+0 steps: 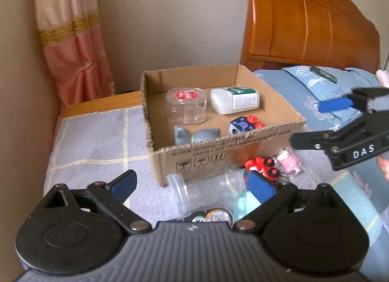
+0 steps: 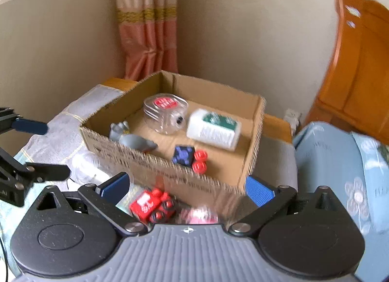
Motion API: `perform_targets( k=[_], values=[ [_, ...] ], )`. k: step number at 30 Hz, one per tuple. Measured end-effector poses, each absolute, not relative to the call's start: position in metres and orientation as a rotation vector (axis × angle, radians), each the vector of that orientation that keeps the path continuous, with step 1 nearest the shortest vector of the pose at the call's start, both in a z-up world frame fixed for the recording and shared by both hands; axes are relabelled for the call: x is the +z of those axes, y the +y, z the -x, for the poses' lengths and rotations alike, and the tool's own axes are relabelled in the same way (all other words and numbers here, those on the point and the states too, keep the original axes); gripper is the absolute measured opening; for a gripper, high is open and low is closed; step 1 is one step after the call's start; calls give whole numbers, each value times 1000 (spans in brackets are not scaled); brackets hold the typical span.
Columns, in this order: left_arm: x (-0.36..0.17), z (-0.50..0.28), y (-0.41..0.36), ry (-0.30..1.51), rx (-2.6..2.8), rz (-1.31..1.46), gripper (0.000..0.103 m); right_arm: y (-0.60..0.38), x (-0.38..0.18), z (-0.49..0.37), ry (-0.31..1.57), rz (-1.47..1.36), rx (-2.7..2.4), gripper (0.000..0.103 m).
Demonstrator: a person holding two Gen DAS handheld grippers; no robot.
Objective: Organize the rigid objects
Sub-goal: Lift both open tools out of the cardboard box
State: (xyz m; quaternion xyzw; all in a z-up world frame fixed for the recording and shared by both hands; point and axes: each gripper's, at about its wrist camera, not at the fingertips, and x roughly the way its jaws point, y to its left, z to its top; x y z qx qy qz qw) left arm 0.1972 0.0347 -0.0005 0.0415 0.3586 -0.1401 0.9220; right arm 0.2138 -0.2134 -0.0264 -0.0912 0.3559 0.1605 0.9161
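An open cardboard box (image 1: pixel 226 145) (image 2: pixel 170 175) stands on a grey blanket. Inside lie a clear jar with a red lid (image 1: pixel 186 108) (image 2: pixel 166 113), a white bottle (image 1: pixel 234 100) (image 2: pixel 214 129), a grey figure (image 1: pixel 197 134) (image 2: pixel 131 137) and a blue and red toy (image 1: pixel 245 125) (image 2: pixel 189 156). In front of the box lie a red toy car (image 1: pixel 262 167) (image 2: pixel 153 205), a pink jar (image 1: pixel 290 162) (image 2: pixel 199 216), a clear jar (image 1: pixel 206 189) (image 2: pixel 90 167) and a light teal item (image 1: pixel 243 205). My left gripper (image 1: pixel 194 184) is open above the clear jar. My right gripper (image 2: pixel 187 188) (image 1: pixel 313 123) is open above the car and pink jar.
The blanket (image 1: pixel 92 141) covers a wooden stand in a wall corner with a pink curtain (image 1: pixel 73 38). A bed with blue bedding (image 1: pixel 328 92) (image 2: pixel 340 160) and an orange wooden headboard (image 1: pixel 304 21) is on the right.
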Motion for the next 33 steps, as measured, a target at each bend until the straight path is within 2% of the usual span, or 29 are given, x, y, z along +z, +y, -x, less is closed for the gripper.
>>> perform_targets(
  k=[7,14,33],
  values=[
    [-18,-176,37,751,-240,-97,97,-226,-52,-181,783,87,324,103],
    [-38,-166,57,810,-143,-55,97,-196,-64,-157,820,162,396,103],
    [-45,-147,106,814,-47,-1,97,-95,-95,-178,854,320,295,103]
  ],
)
